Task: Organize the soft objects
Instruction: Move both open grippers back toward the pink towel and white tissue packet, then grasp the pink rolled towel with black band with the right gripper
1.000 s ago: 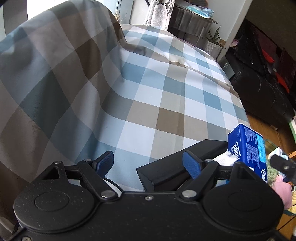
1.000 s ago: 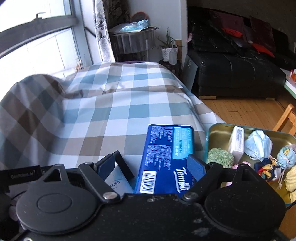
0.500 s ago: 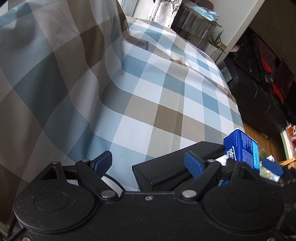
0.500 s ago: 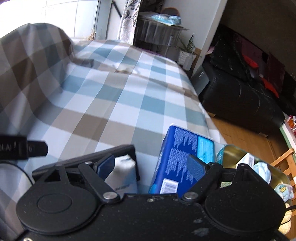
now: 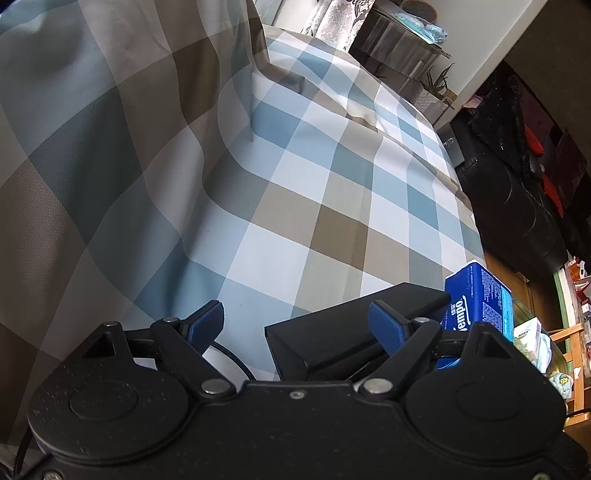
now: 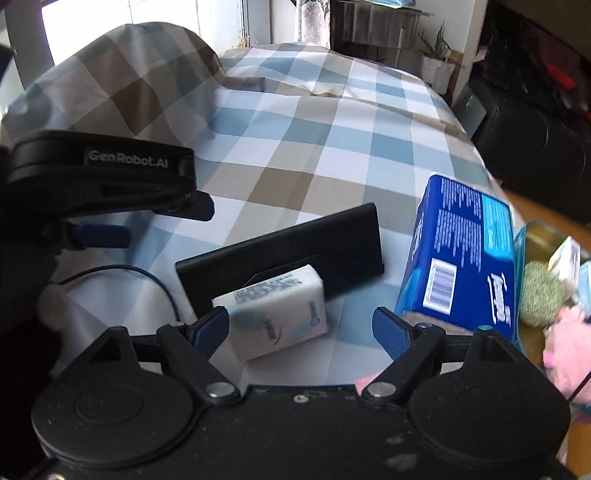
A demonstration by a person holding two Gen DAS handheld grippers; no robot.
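A white tissue pack (image 6: pixel 275 312) lies on the checked cloth (image 6: pixel 314 147), leaning on a black box (image 6: pixel 288 251). My right gripper (image 6: pixel 301 328) is open right above the pack, its fingers either side. A blue Tempo tissue pack (image 6: pixel 461 258) stands to the right, beside a tin tray (image 6: pixel 524 236) that holds a green pom-pom (image 6: pixel 541 291) and pink soft things (image 6: pixel 569 347). My left gripper (image 5: pixel 293 323) is open and empty over the cloth, left of the black box (image 5: pixel 354 325). The blue pack (image 5: pixel 480 299) shows at its right.
The left gripper's body (image 6: pixel 99 173) hangs over the cloth on the left, with a thin black cable (image 6: pixel 147 277) under it. A black sofa (image 5: pixel 517 206) stands to the right. A plant (image 6: pixel 436 55) and a side table (image 6: pixel 373 26) stand behind the bed.
My right gripper has swung left and back from the blue pack, so the white pack now lies between its fingers. My left gripper has moved slightly forward over the cloth.
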